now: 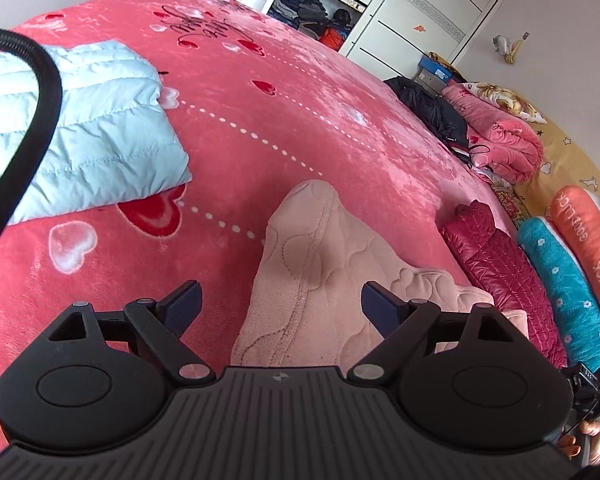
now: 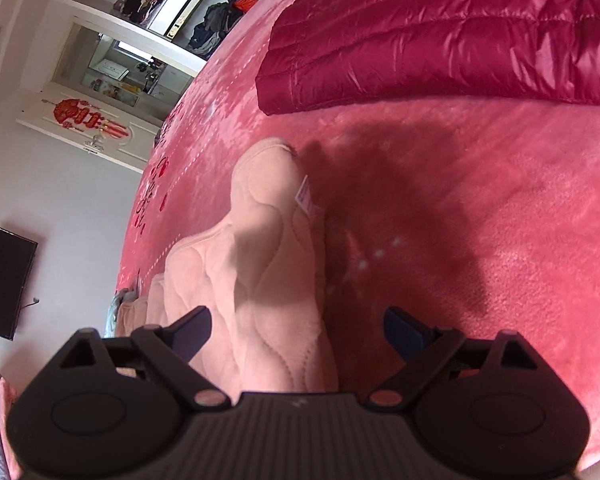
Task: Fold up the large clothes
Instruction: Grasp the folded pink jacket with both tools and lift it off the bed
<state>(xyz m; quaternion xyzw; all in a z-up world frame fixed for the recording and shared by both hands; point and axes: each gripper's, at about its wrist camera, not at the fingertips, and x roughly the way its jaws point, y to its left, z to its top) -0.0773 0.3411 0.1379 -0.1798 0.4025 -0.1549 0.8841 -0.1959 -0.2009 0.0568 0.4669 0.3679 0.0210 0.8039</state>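
Note:
A pale pink quilted fleece garment (image 1: 300, 264) lies bunched on the red heart-print bedspread (image 1: 260, 120). My left gripper (image 1: 280, 304) hovers over its near end, jaws wide apart, no pad touching the cloth. In the right wrist view the same garment (image 2: 260, 248) stretches away from the camera, a small label on its right edge. My right gripper (image 2: 298, 332) stands open above it, the cloth passing under its left finger (image 2: 192, 330) and untouched by either pad.
A folded light blue puffer jacket (image 1: 92, 128) lies at the left, a black cable (image 1: 32, 120) crossing it. A dark red puffer jacket (image 2: 440, 32) lies on the bedspread to the right. Pillows and blankets (image 1: 508, 136) are piled at the bed's far right. An open wardrobe (image 1: 320, 12) stands behind.

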